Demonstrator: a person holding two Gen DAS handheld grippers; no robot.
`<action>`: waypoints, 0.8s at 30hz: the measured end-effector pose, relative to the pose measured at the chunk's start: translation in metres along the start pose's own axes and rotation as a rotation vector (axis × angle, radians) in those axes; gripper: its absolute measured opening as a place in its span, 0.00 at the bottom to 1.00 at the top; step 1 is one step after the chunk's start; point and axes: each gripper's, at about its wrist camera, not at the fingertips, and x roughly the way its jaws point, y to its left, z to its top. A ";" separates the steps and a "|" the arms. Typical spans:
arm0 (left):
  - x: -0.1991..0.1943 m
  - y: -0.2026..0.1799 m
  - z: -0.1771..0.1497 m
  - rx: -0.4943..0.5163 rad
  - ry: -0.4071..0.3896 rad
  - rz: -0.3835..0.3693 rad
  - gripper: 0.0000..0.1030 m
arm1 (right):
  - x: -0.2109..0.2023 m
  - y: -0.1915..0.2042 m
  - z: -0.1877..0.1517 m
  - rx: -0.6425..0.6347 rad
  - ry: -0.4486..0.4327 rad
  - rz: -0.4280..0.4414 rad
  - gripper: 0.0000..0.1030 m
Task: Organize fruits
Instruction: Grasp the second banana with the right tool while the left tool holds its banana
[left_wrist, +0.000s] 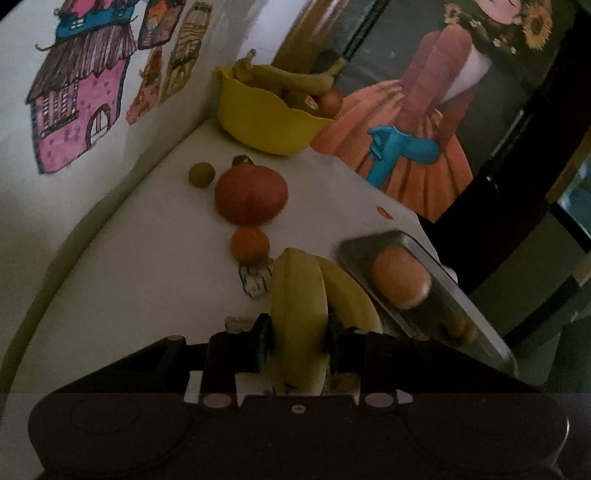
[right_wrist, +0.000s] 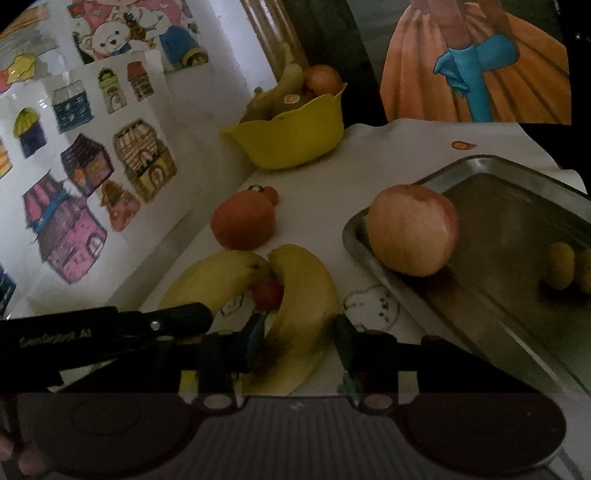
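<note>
Your left gripper (left_wrist: 297, 341) clamps one banana (left_wrist: 297, 314) at mid-length, near the tray (left_wrist: 424, 254). Your right gripper (right_wrist: 301, 336) straddles the other banana (right_wrist: 306, 295) on the surface, unclenched. Bananas bruise and their skins slip: grip gently at the thick middle.

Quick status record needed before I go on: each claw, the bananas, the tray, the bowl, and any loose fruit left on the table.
left claw: closed on the left banana
right claw: open around the right banana, gap at the right finger
tray: holds an apple and two small yellow fruits
yellow bowl: bananas and round fruit inside
loose on table: pumpkin, small orange, small green fruit
</note>
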 end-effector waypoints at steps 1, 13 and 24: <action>-0.003 -0.004 -0.005 0.013 0.007 0.001 0.32 | -0.005 -0.001 -0.003 -0.013 0.007 0.002 0.43; -0.042 -0.037 -0.078 0.064 0.018 -0.003 0.32 | -0.080 -0.018 -0.042 -0.206 0.086 0.027 0.44; -0.059 -0.053 -0.100 0.077 0.030 0.047 0.33 | -0.111 -0.033 -0.059 -0.241 0.098 0.072 0.45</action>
